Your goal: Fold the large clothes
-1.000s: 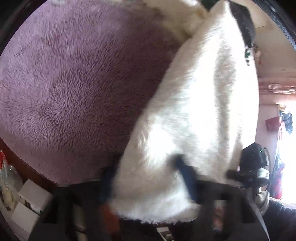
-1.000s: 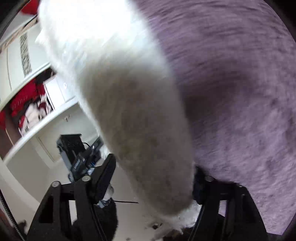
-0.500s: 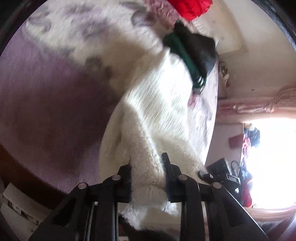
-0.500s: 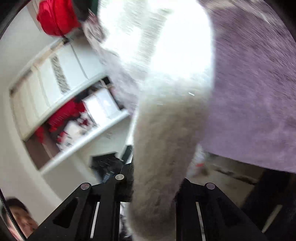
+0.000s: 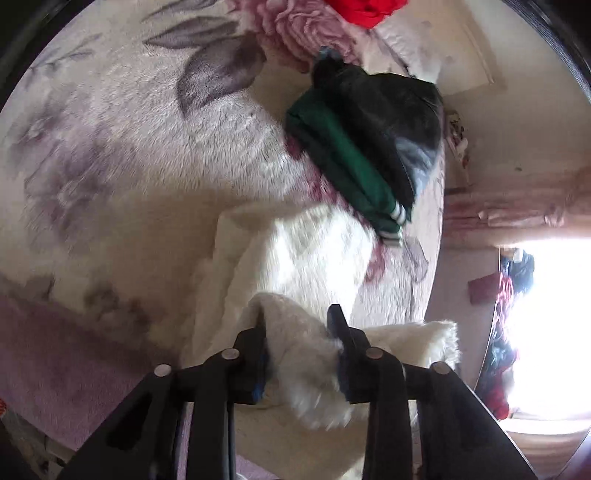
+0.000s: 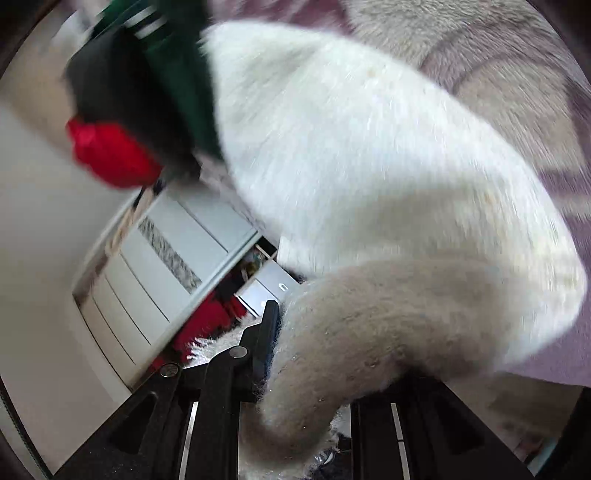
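Left wrist view: no readable writing anywhere. The left gripper (image 5: 297, 334) has a bunch of the white fleece garment (image 5: 306, 266) between its pads, with the jaws easing apart. The garment lies on a plush floral bedspread (image 5: 122, 122), near its far edge, just beside a folded green and black pile (image 5: 354, 147); a red item (image 5: 364, 11) sits beyond.

Right wrist view: the right gripper (image 6: 314, 350) is clenched on the same fleece. White cabinets (image 6: 162, 266) stand behind.

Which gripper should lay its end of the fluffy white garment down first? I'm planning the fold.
Probably left: the left gripper looks down at the floral blanket, its jaws opening around the white garment. The right gripper points more sideways.
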Demonstrator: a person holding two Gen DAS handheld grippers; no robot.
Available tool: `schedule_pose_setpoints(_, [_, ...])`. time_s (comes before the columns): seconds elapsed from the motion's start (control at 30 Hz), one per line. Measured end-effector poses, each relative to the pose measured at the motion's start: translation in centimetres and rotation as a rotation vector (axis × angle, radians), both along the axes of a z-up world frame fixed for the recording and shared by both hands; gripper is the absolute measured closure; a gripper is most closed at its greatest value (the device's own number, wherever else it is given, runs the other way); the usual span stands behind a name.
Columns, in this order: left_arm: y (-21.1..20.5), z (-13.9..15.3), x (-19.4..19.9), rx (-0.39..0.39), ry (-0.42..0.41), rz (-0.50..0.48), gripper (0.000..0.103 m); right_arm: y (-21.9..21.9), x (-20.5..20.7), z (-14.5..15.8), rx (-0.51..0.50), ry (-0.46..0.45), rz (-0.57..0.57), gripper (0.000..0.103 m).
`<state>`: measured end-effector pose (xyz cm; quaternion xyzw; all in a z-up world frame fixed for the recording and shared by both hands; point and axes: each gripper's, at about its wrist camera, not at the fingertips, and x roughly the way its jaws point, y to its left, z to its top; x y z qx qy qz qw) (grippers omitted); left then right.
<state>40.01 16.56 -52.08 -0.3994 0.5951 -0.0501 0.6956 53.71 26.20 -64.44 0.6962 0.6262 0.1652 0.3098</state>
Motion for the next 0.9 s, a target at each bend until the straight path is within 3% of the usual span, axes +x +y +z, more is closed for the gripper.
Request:
schedule_pose_setpoints(0.03, [1.0, -0.3, 1.2, -0.005, -0.008, 0.023, 0.067, -1.6, 1.3, -1.0, -0.004, 0.013, 0.008, 0.085])
schedule_pose_setpoints(0.07, [1.6, 0.4, 1.4, 0.003, -0.020, 0.044, 0.057, -2.2, 2.2, -1.3, -0.008, 0.027, 0.021, 0.085])
schedule_pose_setpoints(0.1, [2.6, 0.7, 2.1, 0.017, -0.034, 0.073, 0.040, -3.1, 2.5, -2.3, 0.004, 0.063, 0.027, 0.085])
schedule_pose_setpoints(0.17, [4.7, 1.7, 2.7, 0.032, -0.070, 0.138, 0.023, -3.3, 3.6, -3.4, 0.064, 0.163, 0.003, 0.079])
schedule_pose_setpoints(0.27, [5.9, 2.7, 2.2, 0.134, -0.071, 0.173, 0.023, -2.8, 4.6, -4.0, 0.113, 0.207, -0.013, 0.063])
schedule_pose_setpoints(0.3, [5.6, 3.0, 1.4, 0.179, -0.066, 0.170, 0.023, -2.7, 5.1, -3.5, 0.123, 0.202, -0.019, 0.051])
schedule_pose_setpoints(0.33, [5.1, 3.0, 0.9, 0.211, -0.053, 0.159, 0.023, -2.9, 5.7, -2.9, 0.133, 0.176, -0.037, 0.033])
schedule_pose_setpoints(0.37, [4.6, 2.7, 0.6, 0.229, -0.039, 0.150, 0.023, -3.5, 6.3, -2.3, 0.133, 0.145, -0.056, 0.028])
schedule_pose_setpoints(0.43, [2.9, 1.9, -0.9, 0.264, 0.001, 0.112, 0.023, -4.5, 9.0, -0.1, 0.099, 0.028, -0.081, 0.026])
schedule_pose_setpoints(0.47, [1.9, 1.3, -1.7, 0.283, 0.026, 0.087, 0.023, -6.0, 11.3, -0.8, 0.051, -0.040, -0.059, 0.026])
schedule_pose_setpoints(0.53, [0.3, 0.2, -2.7, 0.291, 0.062, 0.051, 0.023, -6.9, 13.3, 1.7, -0.088, -0.164, 0.044, 0.026])
schedule_pose_setpoints(0.6, [-1.5, -1.2, -3.5, 0.283, 0.094, 0.014, 0.023, -6.8, 14.8, 4.8, -0.287, -0.317, 0.262, 0.026])
schedule_pose_setpoints(0.67, [-3.0, -2.4, -3.4, 0.275, 0.105, -0.039, 0.023, -5.2, 15.4, 6.5, -0.398, -0.421, 0.421, 0.026])
schedule_pose_setpoints(0.73, [-4.4, -3.4, -2.5, 0.336, 0.089, -0.090, 0.023, -3.3, 14.9, 7.7, -0.498, -0.539, 0.583, 0.026])
schedule_pose_setpoints(0.8, [-5.2, -3.7, -1.6, 0.407, 0.049, -0.118, 0.030, -0.8, 14.4, 8.2, -0.554, -0.639, 0.713, 0.026])
schedule_pose_setpoints(0.83, [-5.5, -3.7, -0.9, 0.415, 0.012, -0.124, 0.045, 0.1, 14.1, 8.2, -0.581, -0.680, 0.749, 0.027])
schedule_pose_setpoints(0.87, [-5.6, -3.6, -0.3, 0.399, -0.013, -0.133, 0.077, 1.4, 14.0, 8.2, -0.608, -0.711, 0.786, 0.028])
schedule_pose_setpoints(0.9, [-5.8, -3.4, 0.4, 0.413, -0.005, -0.140, 0.078, 2.8, 13.8, 8.2, -0.624, -0.734, 0.814, 0.052])
